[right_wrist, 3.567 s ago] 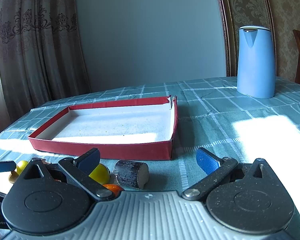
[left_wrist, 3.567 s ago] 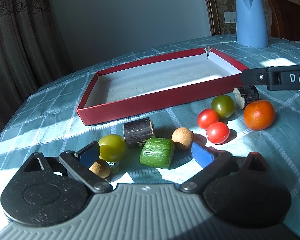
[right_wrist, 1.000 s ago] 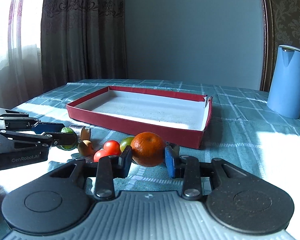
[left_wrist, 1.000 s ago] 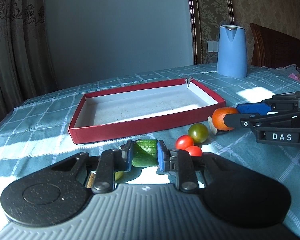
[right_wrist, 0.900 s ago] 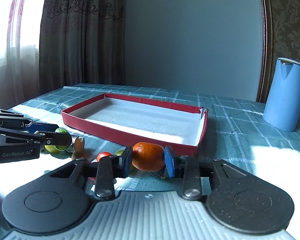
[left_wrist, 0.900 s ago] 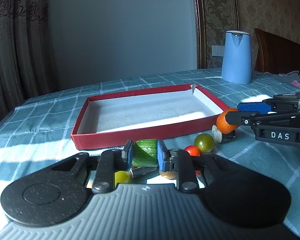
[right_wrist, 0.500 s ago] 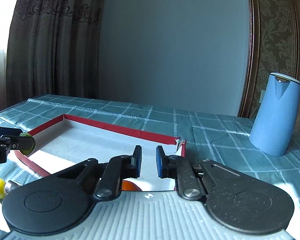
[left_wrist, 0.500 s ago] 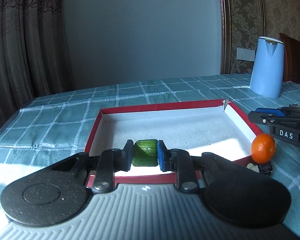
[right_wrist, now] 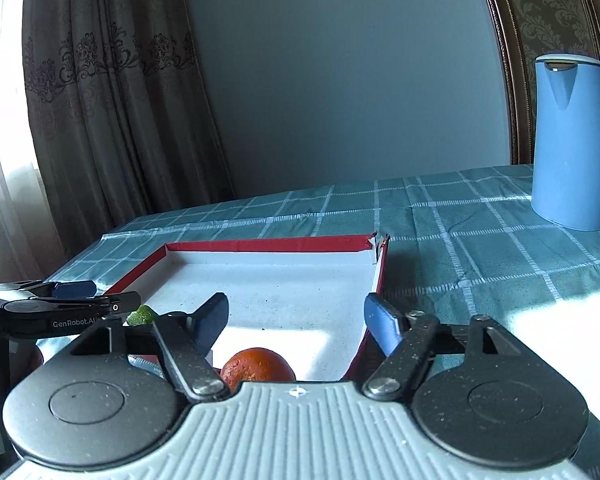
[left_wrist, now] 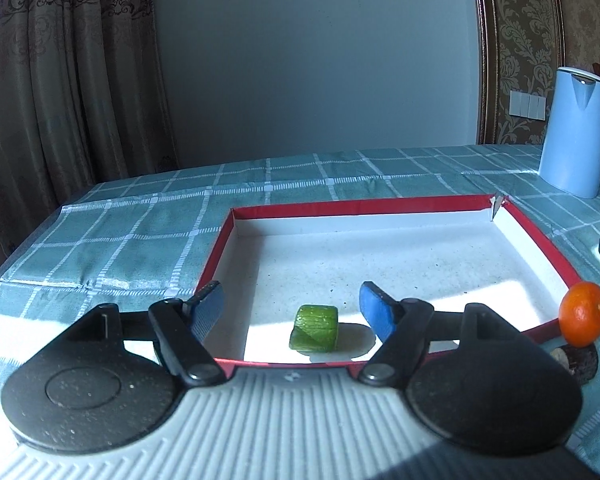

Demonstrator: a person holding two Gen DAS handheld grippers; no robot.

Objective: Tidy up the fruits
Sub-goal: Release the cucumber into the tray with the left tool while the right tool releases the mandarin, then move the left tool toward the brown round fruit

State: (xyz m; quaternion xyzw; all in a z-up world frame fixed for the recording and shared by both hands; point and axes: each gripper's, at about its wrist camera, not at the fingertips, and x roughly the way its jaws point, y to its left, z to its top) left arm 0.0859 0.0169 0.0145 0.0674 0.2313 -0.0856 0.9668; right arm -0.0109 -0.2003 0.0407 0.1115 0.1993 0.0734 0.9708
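1. Nearest, the left gripper [left_wrist: 292, 308] hangs released above the green cucumber chunk [left_wrist: 314, 328] lying inside the shallow red cardboard tray [left_wrist: 384, 205]; the right gripper [right_wrist: 296, 316] is released too.
2. Risk: the round orange mandarin [left_wrist: 583, 314] looks perched at the tray's right rim and could roll out.
3. Farther back, the tray floor is bare; the blue kettle [right_wrist: 573, 142] stands well apart on the table [right_wrist: 480, 216].

The left gripper [left_wrist: 292, 308], which had clamped the cucumber piece [left_wrist: 314, 328], opened and left it on the tray [left_wrist: 380, 264] floor near the front wall. The right gripper [right_wrist: 296, 320] also opened, and the orange [right_wrist: 258, 368] lay in the tray's near right corner.
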